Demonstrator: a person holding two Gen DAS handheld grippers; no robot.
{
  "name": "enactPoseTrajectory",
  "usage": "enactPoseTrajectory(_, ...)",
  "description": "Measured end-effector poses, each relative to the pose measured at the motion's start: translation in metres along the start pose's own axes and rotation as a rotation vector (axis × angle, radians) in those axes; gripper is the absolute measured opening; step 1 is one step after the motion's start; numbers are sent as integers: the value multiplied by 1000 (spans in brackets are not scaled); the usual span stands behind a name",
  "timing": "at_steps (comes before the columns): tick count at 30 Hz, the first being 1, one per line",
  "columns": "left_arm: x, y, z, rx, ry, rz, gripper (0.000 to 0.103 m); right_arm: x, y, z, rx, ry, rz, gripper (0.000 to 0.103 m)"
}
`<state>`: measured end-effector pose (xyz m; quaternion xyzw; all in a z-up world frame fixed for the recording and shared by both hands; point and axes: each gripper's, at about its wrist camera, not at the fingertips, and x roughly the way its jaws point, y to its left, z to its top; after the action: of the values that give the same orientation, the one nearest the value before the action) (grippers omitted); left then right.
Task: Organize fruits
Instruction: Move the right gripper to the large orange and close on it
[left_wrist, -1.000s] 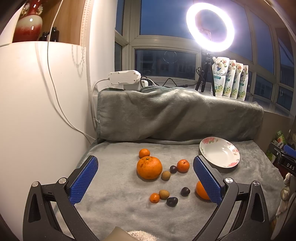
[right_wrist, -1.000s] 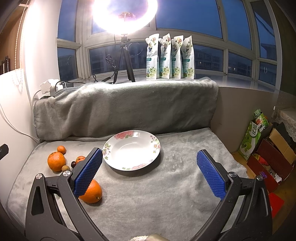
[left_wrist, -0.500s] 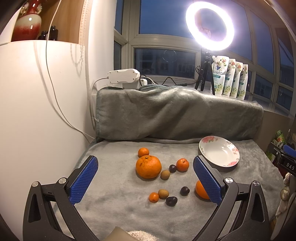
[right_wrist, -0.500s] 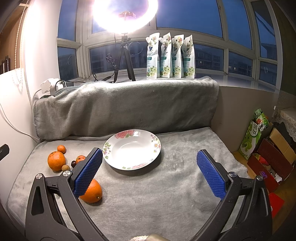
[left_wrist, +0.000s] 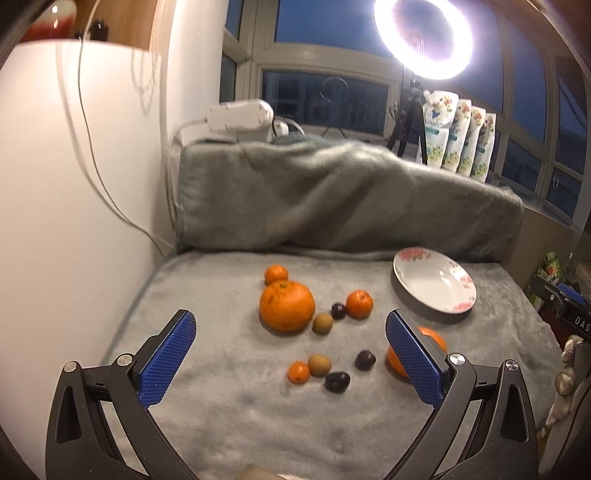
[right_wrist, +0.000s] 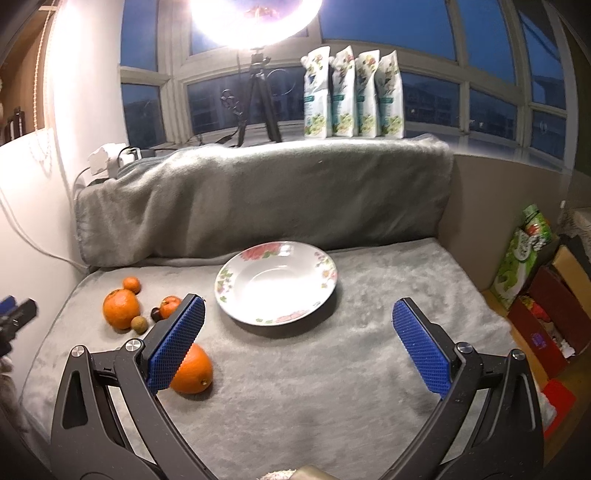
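Grey blanket (left_wrist: 229, 373), scattered fruit: my left gripper (left_wrist: 291, 360) hangs spread wide and empty above oranges and small dark fruits, largest orange (left_wrist: 287, 305) centre.
Right view: my right gripper (right_wrist: 297, 343) gapes empty before the floral plate (right_wrist: 236, 295); one orange (right_wrist: 194, 373) lies behind its left finger.

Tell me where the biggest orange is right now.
In the left wrist view the biggest orange sits on the grey blanket left of centre, just in front of a small tangerine, with a brown longan at its right.
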<state>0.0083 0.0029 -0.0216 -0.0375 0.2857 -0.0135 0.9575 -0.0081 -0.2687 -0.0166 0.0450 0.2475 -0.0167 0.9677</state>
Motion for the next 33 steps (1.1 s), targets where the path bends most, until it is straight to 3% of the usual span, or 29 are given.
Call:
enactPoseTrajectory(5,11,-4,-13,-13,55,-67,100,15,3,-2,-4,67,98,103)
enactPoseTrajectory(9,25,-8,-24,-24,123,-134,85,31,7,-5,1,121,183,101)
enactPoseTrajectory(18,54,-25,-49,-86,282,-334,57,90,17,-28,77,349,434,86)
enactPoseTrajectory(24,68,-47,-58,-71,363,-434,53,120,25,-40,129,477,568,77)
enactPoseTrajectory(27,75,-53,-60,-79,389,-459,45,127,30,-40,131,506,597,77)
enactPoseTrajectory(33,82,-65,-56,-59,408,-489,45,141,42,-42,122,560,633,77)
